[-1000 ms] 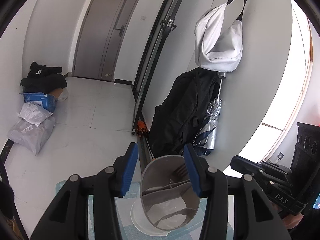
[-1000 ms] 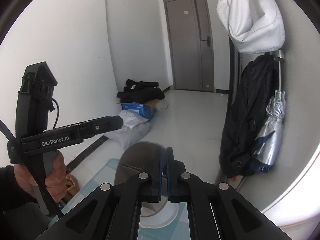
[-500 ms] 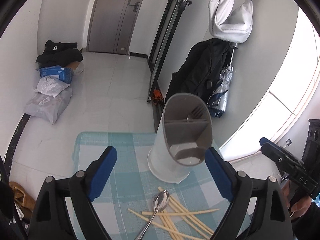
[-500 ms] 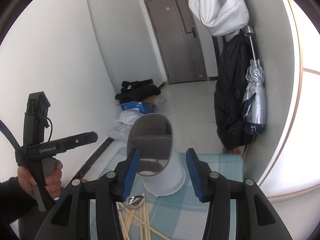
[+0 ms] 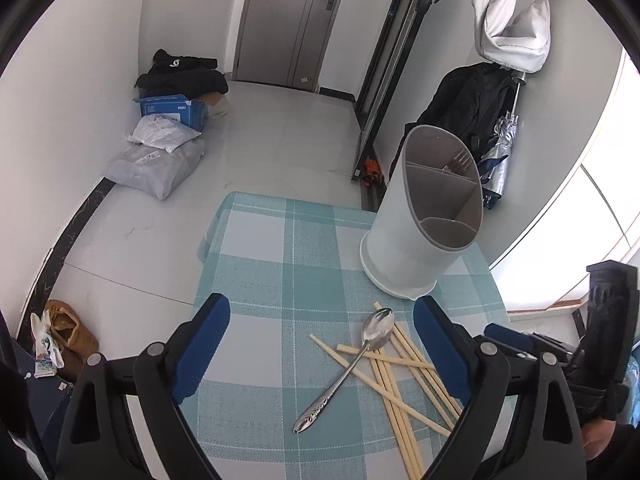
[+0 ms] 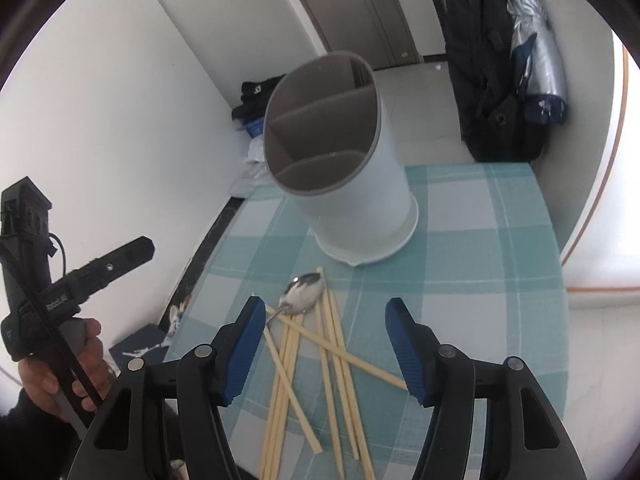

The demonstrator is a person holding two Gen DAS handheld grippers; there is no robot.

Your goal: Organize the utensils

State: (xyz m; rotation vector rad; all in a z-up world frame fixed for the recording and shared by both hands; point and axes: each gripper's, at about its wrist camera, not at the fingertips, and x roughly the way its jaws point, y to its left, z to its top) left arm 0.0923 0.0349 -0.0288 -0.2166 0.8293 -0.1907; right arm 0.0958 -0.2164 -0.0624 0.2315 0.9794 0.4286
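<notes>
My left gripper [image 5: 320, 348] and right gripper [image 6: 325, 346], both empty with jaws spreading, hang over the spoon [image 5: 362, 354] and chopsticks [image 6: 304, 364] beside the holder [image 6: 340, 168].

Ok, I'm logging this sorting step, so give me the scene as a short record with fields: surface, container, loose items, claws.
surface: checked tablecloth
container: grey utensil holder, upright, three compartments; fork in the far one
loose items: spoon lying across a scattered pile of chopsticks, in front of the holder
left claw: jaws opening, nothing held
right claw: jaws opening above the chopsticks, nothing held
</notes>
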